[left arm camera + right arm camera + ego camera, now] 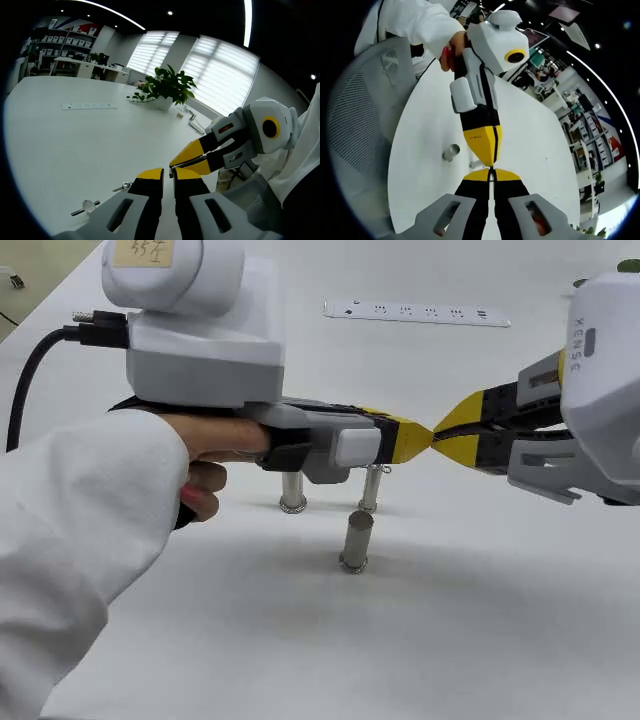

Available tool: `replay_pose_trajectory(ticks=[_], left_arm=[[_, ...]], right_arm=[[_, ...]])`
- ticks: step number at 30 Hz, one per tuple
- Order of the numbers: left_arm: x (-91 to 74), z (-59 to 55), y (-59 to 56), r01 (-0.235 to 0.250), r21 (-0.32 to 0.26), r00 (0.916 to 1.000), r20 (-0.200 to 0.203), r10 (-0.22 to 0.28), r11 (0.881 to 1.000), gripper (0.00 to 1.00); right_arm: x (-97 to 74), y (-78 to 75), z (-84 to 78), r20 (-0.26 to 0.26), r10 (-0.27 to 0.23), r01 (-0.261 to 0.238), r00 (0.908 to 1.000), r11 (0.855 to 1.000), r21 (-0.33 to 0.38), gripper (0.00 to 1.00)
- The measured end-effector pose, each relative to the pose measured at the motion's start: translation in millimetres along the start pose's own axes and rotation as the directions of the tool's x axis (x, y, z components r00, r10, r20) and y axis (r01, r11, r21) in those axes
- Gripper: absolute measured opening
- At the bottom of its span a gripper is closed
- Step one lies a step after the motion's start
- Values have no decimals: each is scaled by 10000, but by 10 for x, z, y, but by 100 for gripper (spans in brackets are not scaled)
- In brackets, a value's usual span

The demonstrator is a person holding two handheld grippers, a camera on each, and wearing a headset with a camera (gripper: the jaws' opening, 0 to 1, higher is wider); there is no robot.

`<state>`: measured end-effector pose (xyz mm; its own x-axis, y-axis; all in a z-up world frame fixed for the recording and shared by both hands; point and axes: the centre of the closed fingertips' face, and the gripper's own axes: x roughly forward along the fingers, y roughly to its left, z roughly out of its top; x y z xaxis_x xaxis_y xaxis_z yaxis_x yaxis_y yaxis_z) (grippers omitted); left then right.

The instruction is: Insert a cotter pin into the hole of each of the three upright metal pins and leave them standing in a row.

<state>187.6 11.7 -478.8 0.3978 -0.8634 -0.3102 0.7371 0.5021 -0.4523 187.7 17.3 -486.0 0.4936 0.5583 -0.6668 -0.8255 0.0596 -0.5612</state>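
My left gripper [428,438] reaches in from the left and my right gripper [440,435] from the right. Their yellow tips meet point to point above the table. Both pairs of jaws are closed. A thin cotter pin [171,173] sits just where the tips meet, and both seem to pinch it [491,171]. Below stand three upright metal pins: one at the back left [292,490], one at the back right [370,487] with a cotter pin [384,468] through its top, and one nearer to me [355,540]. Two of the pins [125,186] [87,205] show wire through them.
The white table [470,620] stretches all around. A white power strip [415,311] lies at the far side. A black cable [25,380] trails from the left gripper. A potted plant [167,87] stands far off, and a mesh chair [365,115] is beside the table.
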Motion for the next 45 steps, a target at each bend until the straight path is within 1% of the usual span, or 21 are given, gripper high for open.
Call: replay_pose_trajectory(ticks=[4, 10, 14, 18, 19, 25, 28, 29, 31, 37, 45], left_arm=[[17, -27, -15, 17, -69, 9999, -129, -18, 10000, 4], [26, -16, -38, 75, -130, 9999, -71, -76, 9999, 2], [21, 14, -48, 136, -110, 9999, 60, -135, 9998, 0], [26, -8, -52, 134, -118, 9999, -61, -135, 9998, 0], [25, -13, -30, 121, -89, 9999, -92, -122, 9999, 1], [30, -2, -11, 121, -76, 9999, -41, -122, 9999, 0], [27, -4, 10, 127, -148, 9999, -68, -128, 9998, 0], [19, 5, 36, 127, -175, 9999, -16, -128, 9998, 0], [9, 4, 49, 155, -244, 9999, 16, -155, 9996, 0], [13, 3, 18, 118, -286, 9999, 79, -115, 9995, 0], [6, -9, 36, 99, -267, 9999, 39, -98, 9996, 0]], right_arm=[[-5, 5, 7, -32, -4, 4, 10000, 10000, -60, 0], [-9, -9, 9, -53, -22, 22, 10000, 10000, -43, 0], [-3, -4, -1, -64, -6, 7, 10000, 10000, 34, 0], [-3, -9, -11, -60, -25, 26, 10000, 10000, 94, 0], [-5, -11, -10, -57, -28, 29, 10000, 9999, 110, 0], [-9, -20, -20, -112, -11, 12, 9999, 10000, 54, 0], [-2, -11, -31, -135, 14, -14, 9999, 10000, 69, 0], [-3, -11, -32, -143, -5, 5, 9999, 10000, 50, 0], [-7, -12, -28, -119, -2, 3, 9999, 10000, 62, 0], [-4, -4, -20, -128, 5, -5, 9999, 10000, 17, 0], [3, 12, -24, -139, 62, -62, 9999, 10000, 9, 0]])
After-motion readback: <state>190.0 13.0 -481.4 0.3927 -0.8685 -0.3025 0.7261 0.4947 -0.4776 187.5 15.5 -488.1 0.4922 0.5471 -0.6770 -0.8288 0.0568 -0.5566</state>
